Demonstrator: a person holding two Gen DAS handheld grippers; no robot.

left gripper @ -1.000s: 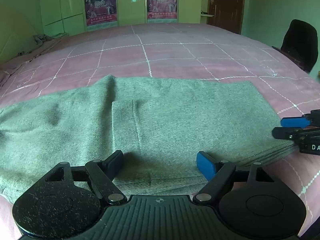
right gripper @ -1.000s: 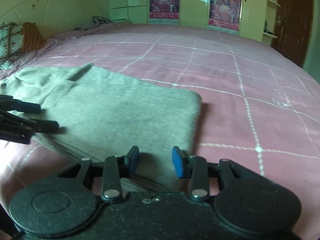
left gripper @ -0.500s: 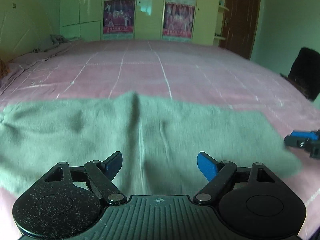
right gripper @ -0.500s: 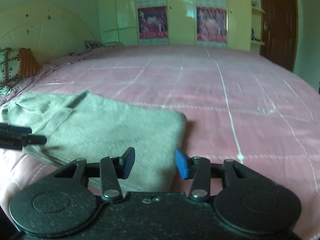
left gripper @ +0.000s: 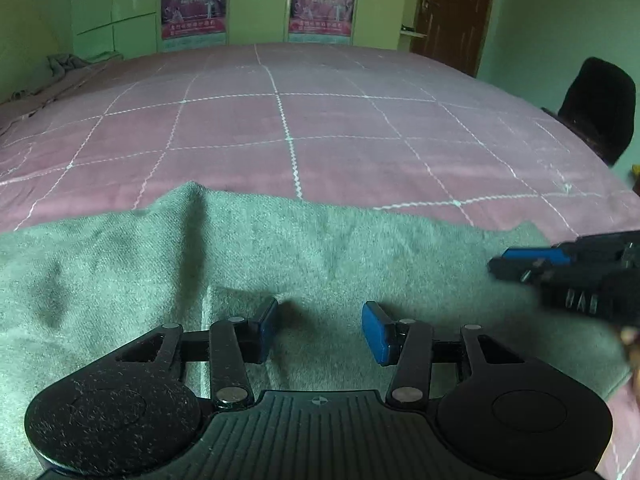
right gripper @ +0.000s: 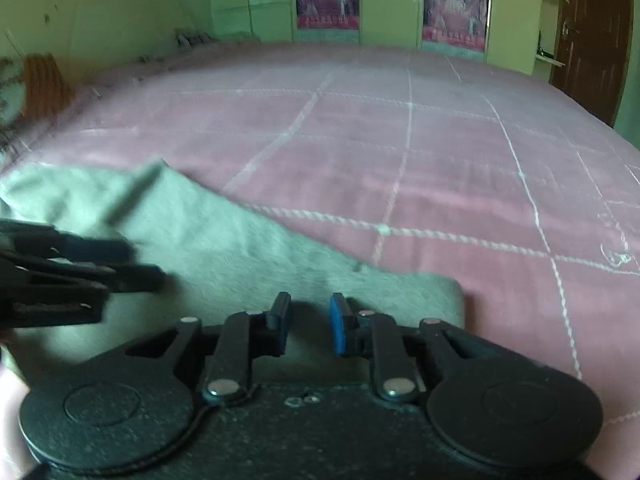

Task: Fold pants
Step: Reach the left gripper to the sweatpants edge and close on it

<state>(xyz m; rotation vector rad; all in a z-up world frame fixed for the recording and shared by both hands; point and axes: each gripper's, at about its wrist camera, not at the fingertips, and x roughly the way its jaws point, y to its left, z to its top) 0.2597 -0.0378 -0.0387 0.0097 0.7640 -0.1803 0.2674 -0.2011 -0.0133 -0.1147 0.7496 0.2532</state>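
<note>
Left wrist view: the soft grey pants (left gripper: 320, 248) are seen laid long from left to right on the pink checked bed (left gripper: 320, 128), their near edge between both closing tools, left tool (left gripper: 320, 330) and right tool (right gripper: 308, 330), not yet pinched.

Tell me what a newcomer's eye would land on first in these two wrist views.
First, the grey knit pants spread across the near part of the pink quilted bedspread with white grid stitching. Next, the left gripper and right gripper, both closing low over the near edge of the fabric, which lies between the blue pads. Behind, two magenta posters hang on pale green wardrobe doors.
</note>
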